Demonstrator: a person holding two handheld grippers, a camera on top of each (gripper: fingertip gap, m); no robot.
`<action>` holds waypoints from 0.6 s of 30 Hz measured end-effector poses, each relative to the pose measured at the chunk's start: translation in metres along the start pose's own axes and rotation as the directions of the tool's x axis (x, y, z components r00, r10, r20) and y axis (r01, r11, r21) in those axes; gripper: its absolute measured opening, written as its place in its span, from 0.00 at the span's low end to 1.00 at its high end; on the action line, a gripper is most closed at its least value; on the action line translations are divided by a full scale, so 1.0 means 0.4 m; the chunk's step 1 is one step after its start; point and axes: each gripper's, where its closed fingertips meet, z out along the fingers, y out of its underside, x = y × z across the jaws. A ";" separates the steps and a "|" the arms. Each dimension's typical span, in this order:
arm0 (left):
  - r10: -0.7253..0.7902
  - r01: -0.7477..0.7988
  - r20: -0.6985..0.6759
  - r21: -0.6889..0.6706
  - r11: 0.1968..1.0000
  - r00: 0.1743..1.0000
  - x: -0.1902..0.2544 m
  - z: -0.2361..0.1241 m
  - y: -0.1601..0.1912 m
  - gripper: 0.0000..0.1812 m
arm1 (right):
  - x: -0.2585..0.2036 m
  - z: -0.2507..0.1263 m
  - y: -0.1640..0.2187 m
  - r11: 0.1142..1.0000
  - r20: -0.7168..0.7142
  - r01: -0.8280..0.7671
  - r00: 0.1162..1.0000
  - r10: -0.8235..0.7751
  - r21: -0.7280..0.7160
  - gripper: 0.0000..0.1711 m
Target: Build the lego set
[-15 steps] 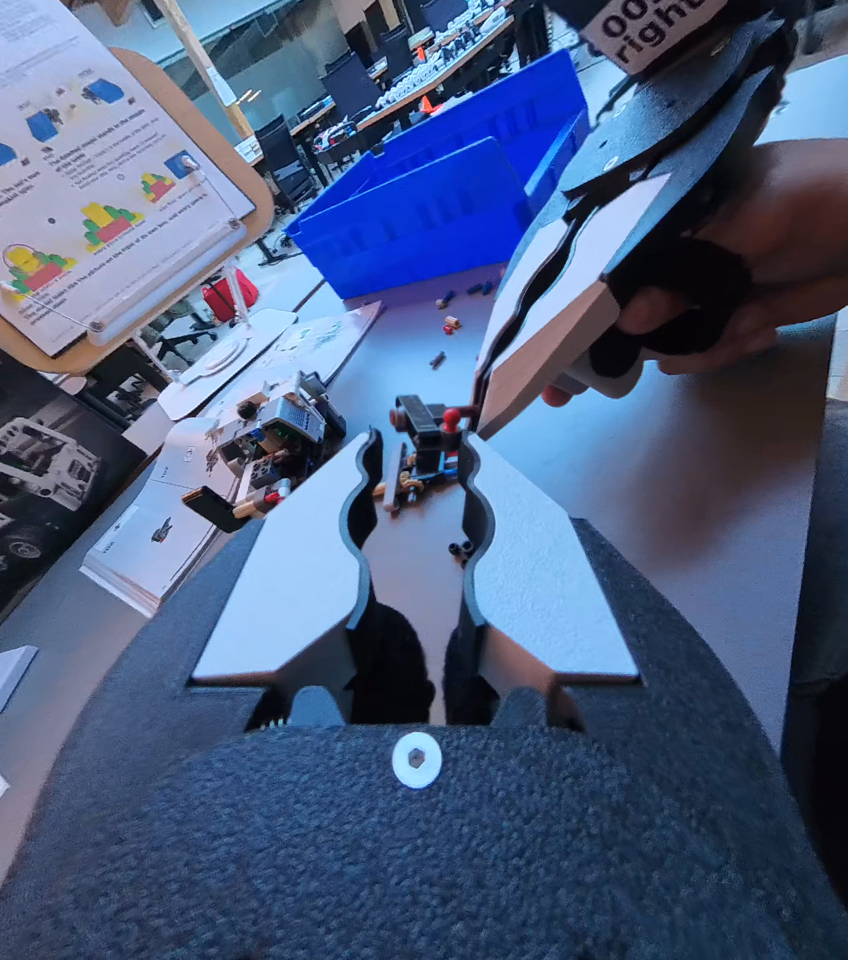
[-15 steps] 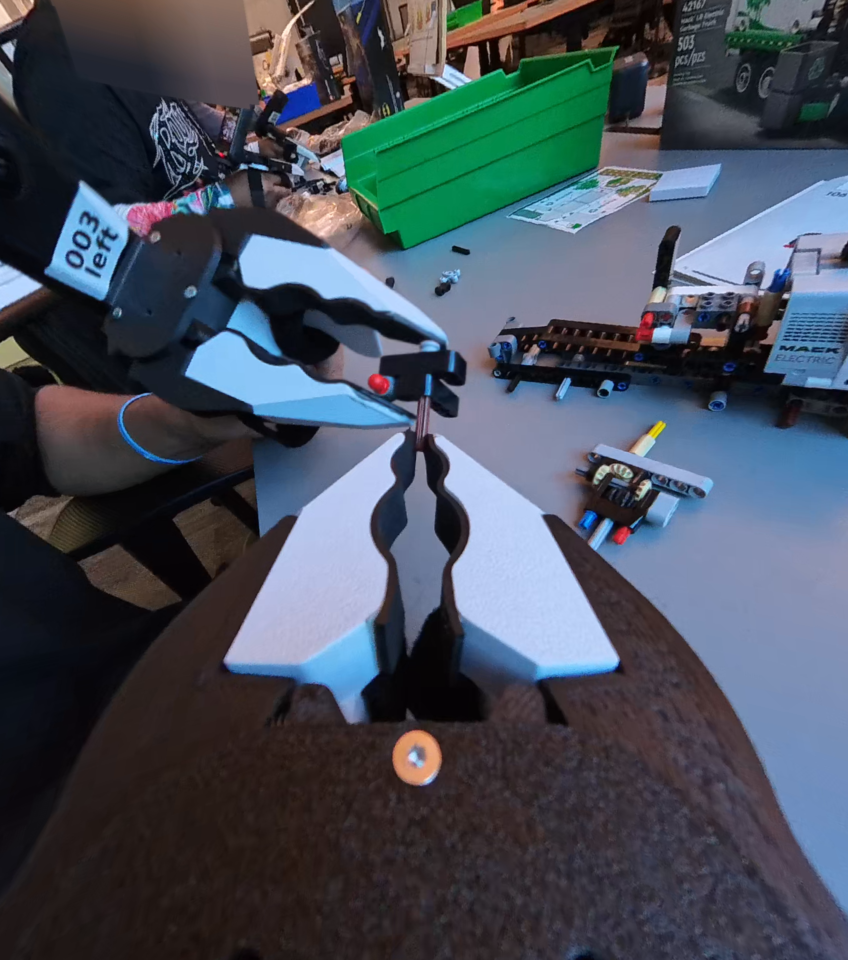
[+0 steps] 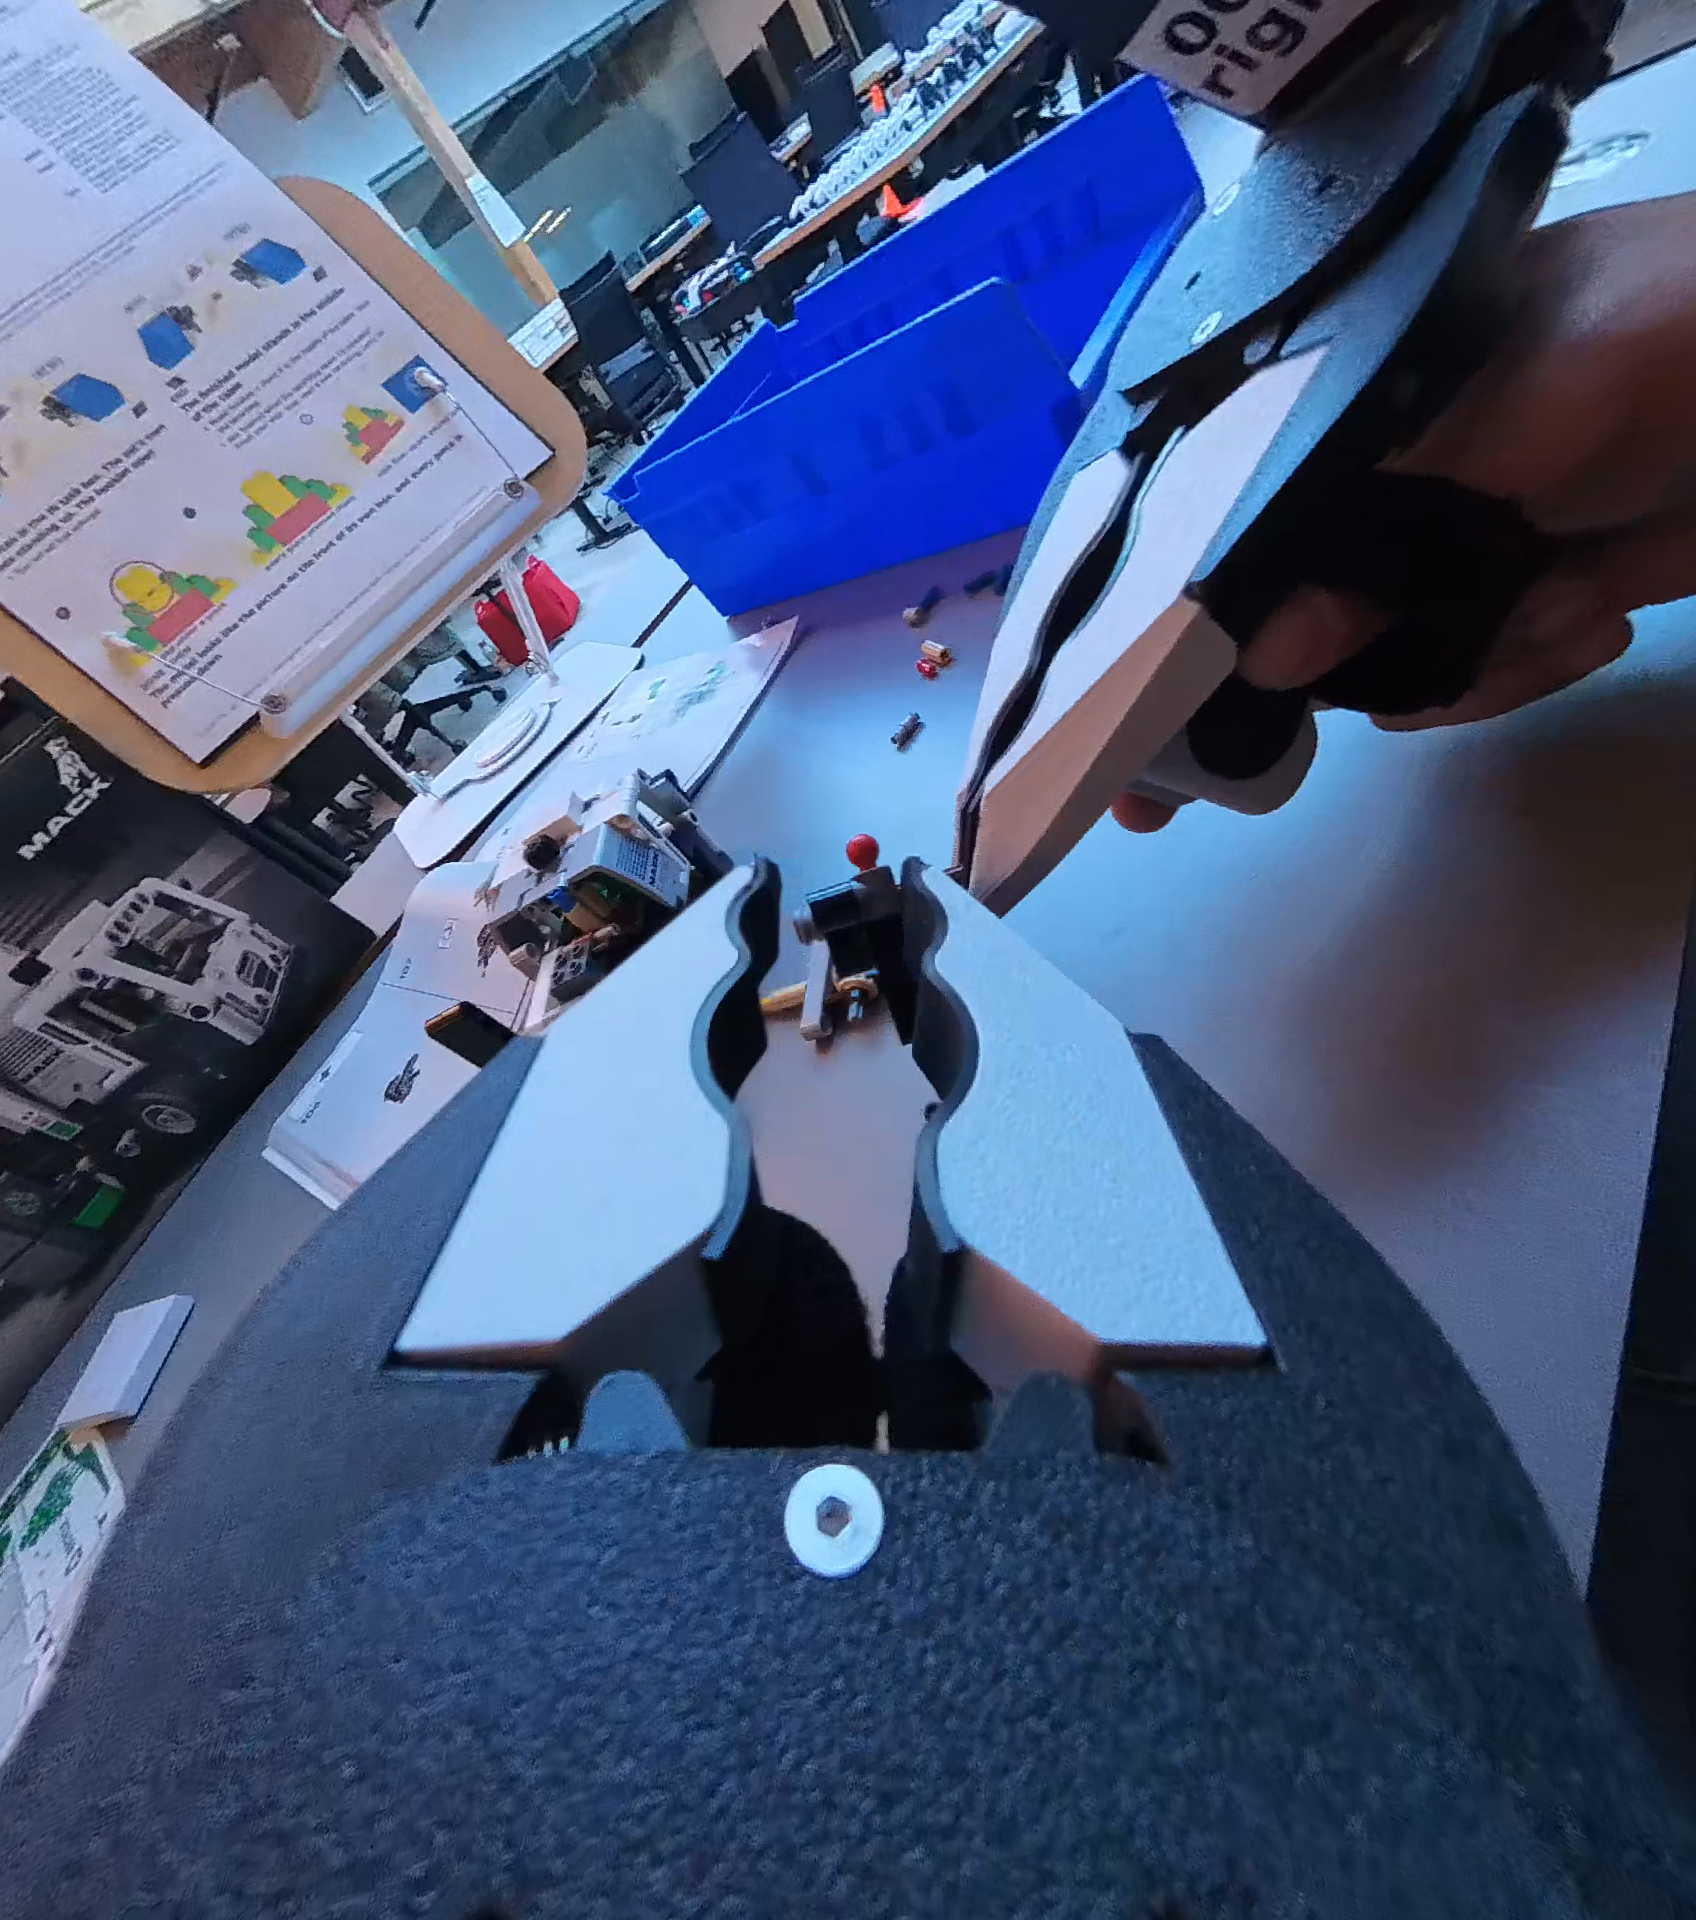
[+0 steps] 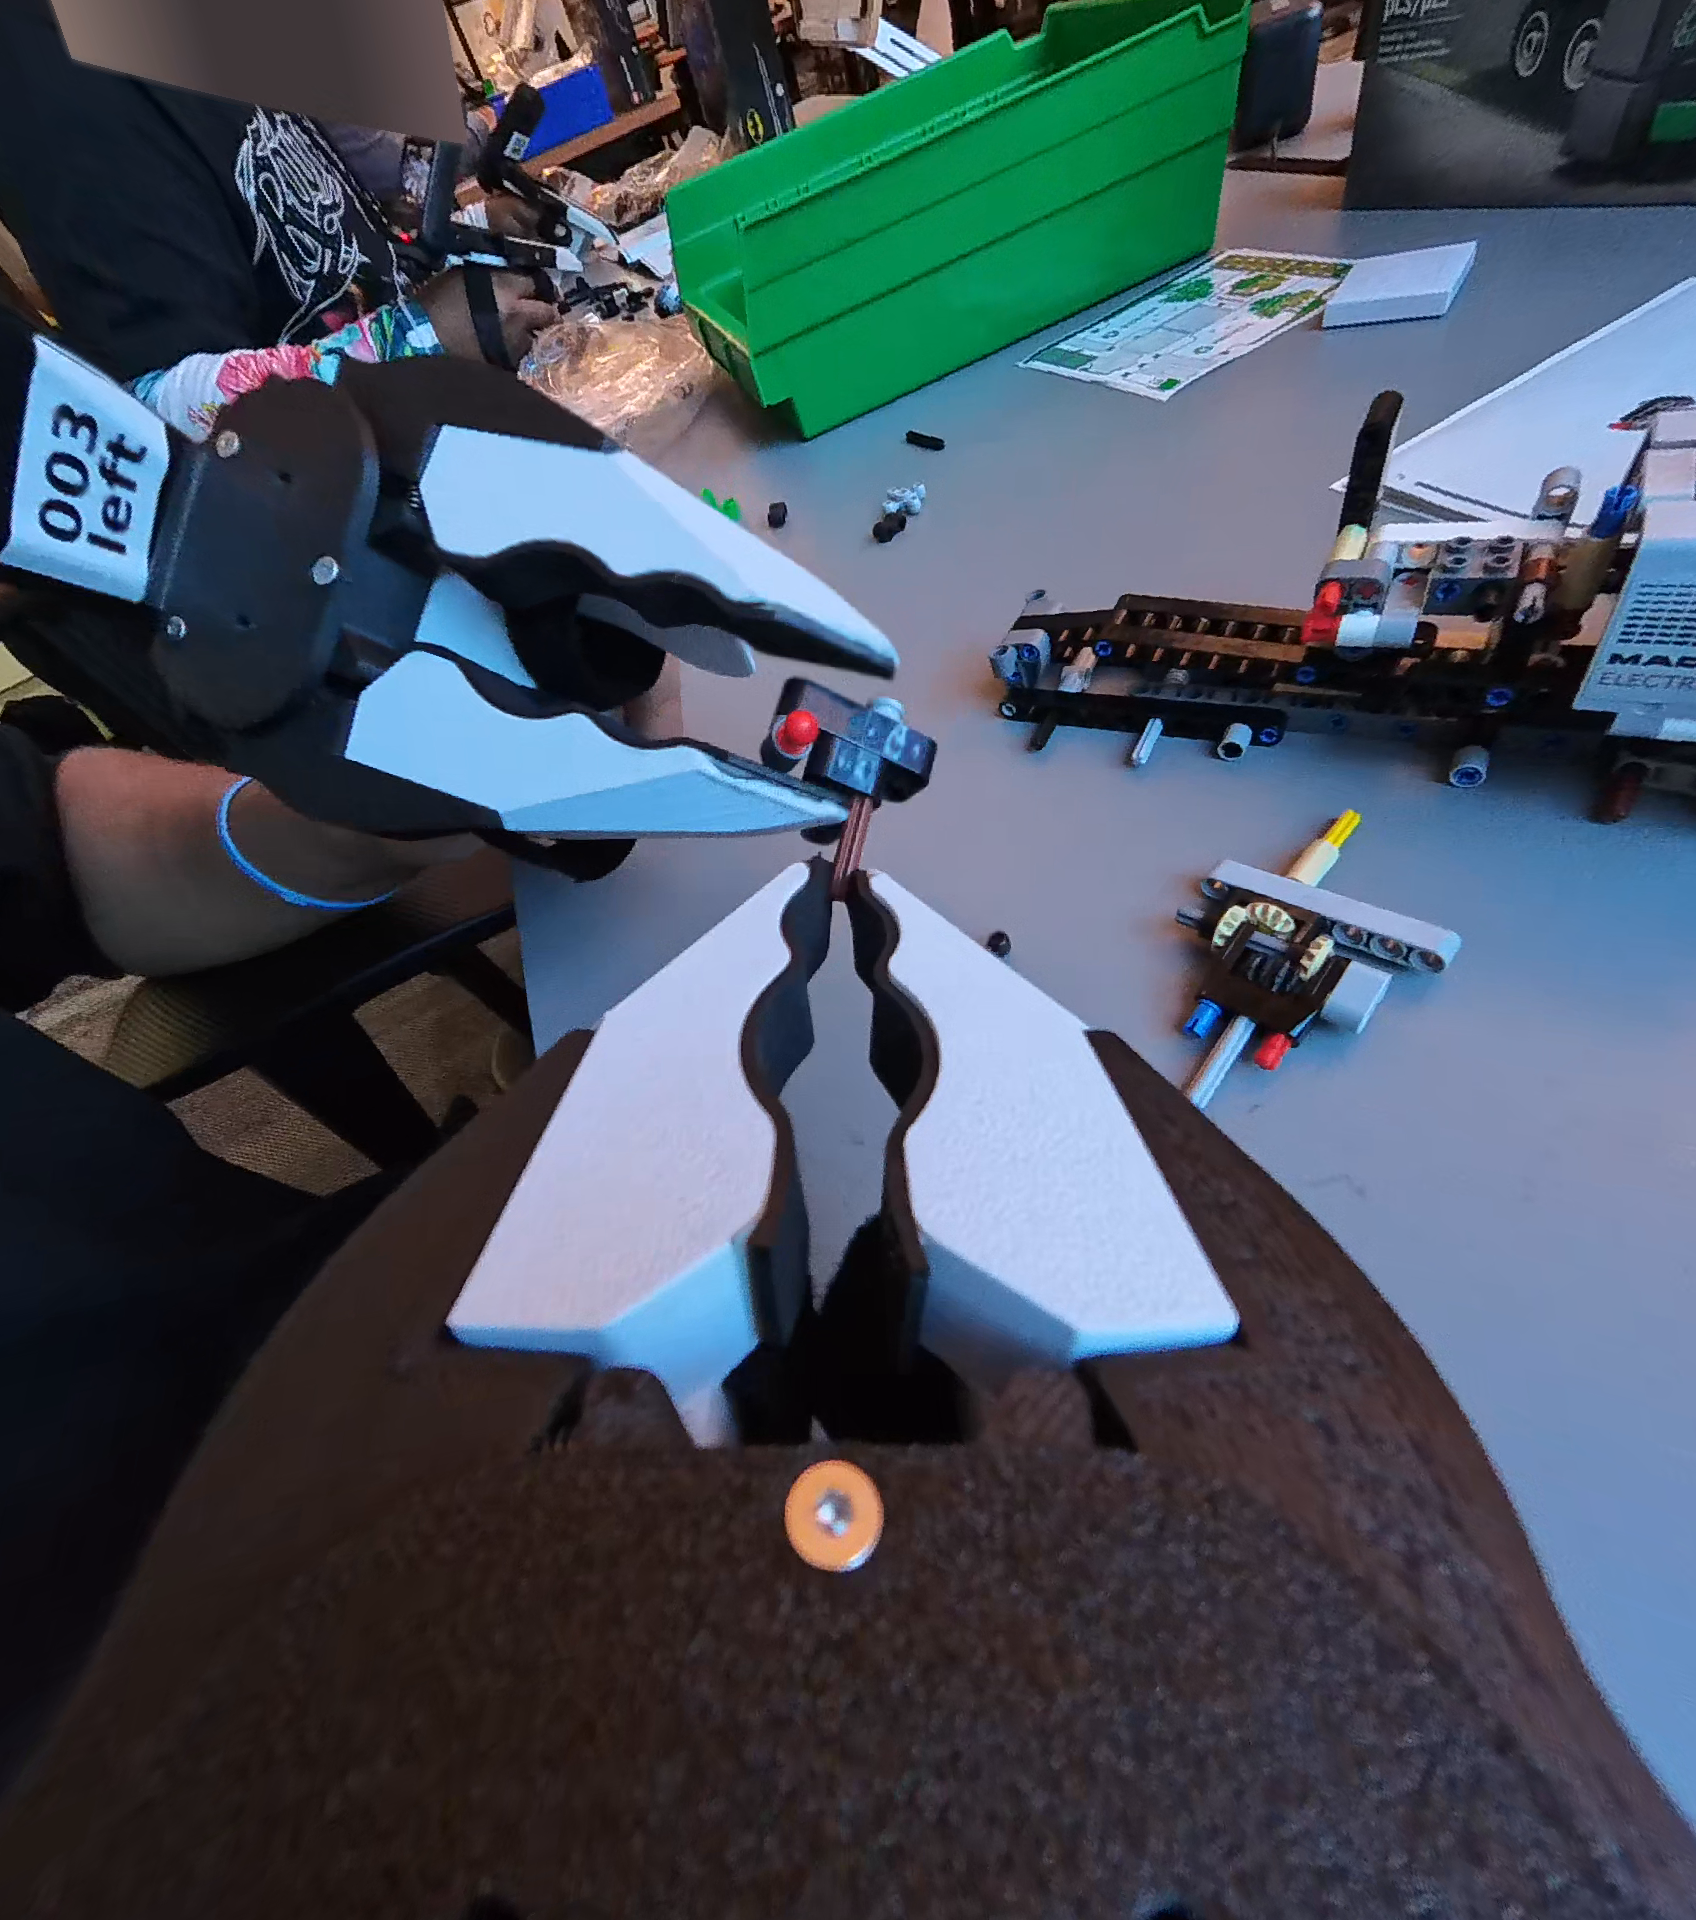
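My right gripper is shut on a thin brown axle that stands up from its tips. A small black connector piece with a red pin sits on top of the axle. My left gripper is open, with its tips on either side of that black piece, which lies against the right-hand finger. It also shows in the right wrist view. The part-built truck lies on the table at the right. A small gear subassembly lies in front of it.
A green bin stands at the back and a blue bin on the far side. An open booklet, the set box, a clipboard stand and a sticker sheet ring the work area. Loose small pieces lie near the green bin. My two grippers' fingertips are within a few centimetres of each other. About 10 cm separates my right fingertips from the small gear subassembly.
My left gripper has moved forward, so the black piece now sits between its tips instead of beyond them. My right gripper still holds the axle.
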 end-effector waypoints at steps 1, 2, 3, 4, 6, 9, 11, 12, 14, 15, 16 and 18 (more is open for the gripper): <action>-0.014 0.014 0.013 0.002 1.000 1.000 -0.005 0.000 -0.001 0.13 | 0.000 -0.001 -0.002 1.000 0.001 -0.002 1.000 0.002 0.002 0.02; -0.037 0.036 0.031 0.006 0.999 0.999 -0.012 -0.001 -0.001 0.17 | 0.001 -0.002 -0.003 1.000 0.001 -0.007 1.000 0.007 0.005 0.02; -0.060 0.060 0.045 0.017 0.998 0.997 -0.017 -0.001 -0.002 0.17 | 0.000 -0.003 -0.006 1.000 0.005 -0.018 1.000 0.018 0.013 0.02; -0.077 0.076 0.054 0.035 0.997 0.996 -0.019 -0.002 -0.004 0.17 | -0.002 -0.004 -0.008 0.999 0.013 -0.029 0.999 0.029 0.021 0.02; -0.095 0.089 0.073 0.079 0.993 0.993 -0.024 -0.005 -0.011 0.18 | -0.008 -0.007 -0.013 0.997 0.044 -0.065 0.997 0.063 0.041 0.02; -0.135 0.124 0.070 0.151 0.981 0.988 -0.028 -0.012 -0.034 0.18 | -0.028 -0.017 -0.032 0.988 0.125 -0.129 0.985 0.118 0.082 0.01; -0.168 0.160 0.028 0.187 0.969 0.985 -0.020 -0.013 -0.046 0.16 | -0.046 -0.021 -0.038 0.979 0.201 -0.188 0.965 0.168 0.083 0.01; -0.180 0.175 0.007 0.204 0.963 0.984 -0.017 -0.015 -0.053 0.15 | -0.055 -0.023 -0.043 0.972 0.241 -0.216 0.952 0.190 0.090 0.01; -0.193 0.195 -0.033 0.233 0.953 0.981 -0.010 -0.019 -0.064 0.13 | -0.068 -0.026 -0.047 0.961 0.300 -0.260 0.928 0.222 0.090 0.01; -0.197 0.203 -0.045 0.235 0.951 0.979 -0.008 -0.019 -0.064 0.13 | -0.068 -0.027 -0.048 0.957 0.313 -0.274 0.920 0.234 0.090 0.01; -0.200 0.207 -0.052 0.230 0.951 0.978 -0.006 -0.019 -0.063 0.12 | -0.068 -0.026 -0.046 0.956 0.318 -0.280 0.917 0.239 0.088 0.01; -0.189 0.194 -0.043 0.222 0.956 0.981 -0.005 -0.019 -0.060 0.12 | -0.065 -0.025 -0.045 0.953 0.319 -0.290 0.915 0.249 0.089 0.01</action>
